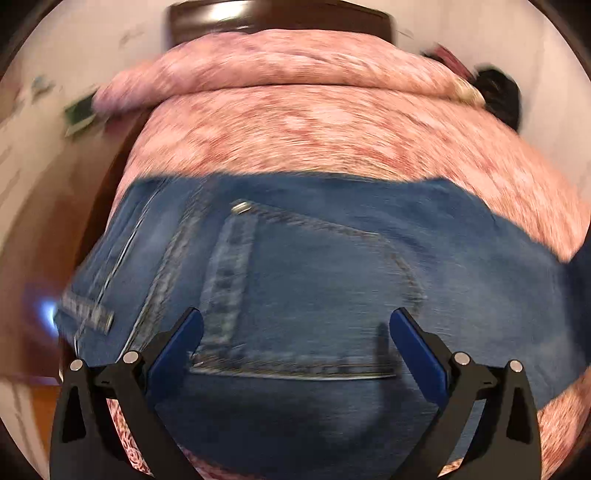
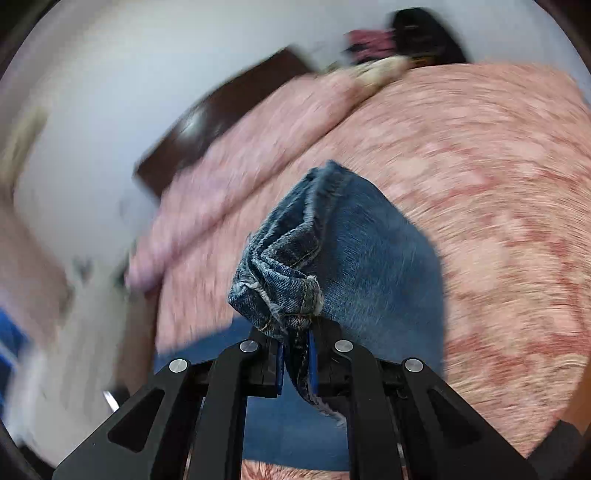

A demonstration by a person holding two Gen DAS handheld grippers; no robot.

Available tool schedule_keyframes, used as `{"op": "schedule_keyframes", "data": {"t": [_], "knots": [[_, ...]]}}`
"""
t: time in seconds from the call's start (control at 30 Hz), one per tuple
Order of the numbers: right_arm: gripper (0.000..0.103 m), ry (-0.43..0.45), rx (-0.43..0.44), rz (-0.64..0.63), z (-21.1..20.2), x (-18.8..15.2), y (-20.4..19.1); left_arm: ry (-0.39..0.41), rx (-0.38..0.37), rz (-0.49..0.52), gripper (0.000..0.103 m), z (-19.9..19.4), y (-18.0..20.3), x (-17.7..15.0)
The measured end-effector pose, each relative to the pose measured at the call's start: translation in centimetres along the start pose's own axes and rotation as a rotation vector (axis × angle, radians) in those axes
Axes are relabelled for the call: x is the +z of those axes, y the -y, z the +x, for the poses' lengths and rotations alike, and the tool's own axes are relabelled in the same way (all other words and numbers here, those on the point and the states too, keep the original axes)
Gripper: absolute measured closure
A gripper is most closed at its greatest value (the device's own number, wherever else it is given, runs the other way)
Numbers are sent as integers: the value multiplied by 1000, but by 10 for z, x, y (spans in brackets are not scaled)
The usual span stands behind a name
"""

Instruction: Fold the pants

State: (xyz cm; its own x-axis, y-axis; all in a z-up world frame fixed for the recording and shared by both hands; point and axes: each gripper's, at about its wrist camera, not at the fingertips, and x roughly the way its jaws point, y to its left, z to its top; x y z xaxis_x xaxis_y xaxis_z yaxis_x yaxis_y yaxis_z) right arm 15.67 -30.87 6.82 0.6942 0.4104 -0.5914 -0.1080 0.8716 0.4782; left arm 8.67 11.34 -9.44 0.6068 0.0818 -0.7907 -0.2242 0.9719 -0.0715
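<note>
- Right gripper [image 2: 295,354]: its blue-padded fingers [image 2: 279,360] are pinched together on a bunched hem of the jeans [image 2: 343,254]. The denim fans up and away from the fingers, clear of the bed.
- Left gripper [image 1: 295,332]: its fingers [image 1: 181,343] stand wide apart with nothing between them, poised above the jeans [image 1: 314,280].
- In the left wrist view the jeans lie spread flat across the near part of the bed. A stitched back pocket [image 1: 306,295] faces up, a metal rivet [image 1: 241,207] sits at one of its corners, and a belt loop [image 1: 86,314] shows toward the bed's left edge.
- The bed wears a pink patterned bedspread [image 1: 332,136], bare beyond the denim.
- Farther off, a pillow roll under the same cover [image 1: 280,66] runs along the far edge.
- Behind it stands a dark wooden headboard [image 1: 277,14] against a pale wall.
- Near the far right corner sits a black object [image 1: 498,96], too blurred to identify.
</note>
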Motion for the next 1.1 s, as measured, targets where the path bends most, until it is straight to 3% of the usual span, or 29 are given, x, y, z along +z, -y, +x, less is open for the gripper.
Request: {"op": "schedule_keyframes", "data": {"t": [0.07,0.17,0.23,0.37,0.5,0.67,0.87,0.97,1.0,1.1], "knots": [[94,-81,-21,-100,34,-24,-26,41,-43,-39,2,-4,-5,-3],[94,-257,-81,-245,100,-78,-52,27,-24,-15,2,3,3,-7],[94,-312,-157,-318,125,-103,-52,25,-4,4,2,5,5,-8],[94,-288,-172,-352,122,-98,-58,15,17,16,2,10,7,-8],[94,-210,-179,-423,101,-96,-84,3,37,25,2,10,6,-11],[90,-271,-272,-509,137,-126,-84,4,32,21,2,8,4,-13],[87,-256,-328,-669,136,-138,-96,3,33,21,2,10,3,-12],[87,-274,-346,-690,134,-140,-103,6,25,16,2,9,1,-12],[82,-286,-333,-688,131,-141,-104,7,18,11,2,9,0,-13],[45,-316,-201,-671,106,-140,-108,6,14,7,2,10,-1,-13]]}}
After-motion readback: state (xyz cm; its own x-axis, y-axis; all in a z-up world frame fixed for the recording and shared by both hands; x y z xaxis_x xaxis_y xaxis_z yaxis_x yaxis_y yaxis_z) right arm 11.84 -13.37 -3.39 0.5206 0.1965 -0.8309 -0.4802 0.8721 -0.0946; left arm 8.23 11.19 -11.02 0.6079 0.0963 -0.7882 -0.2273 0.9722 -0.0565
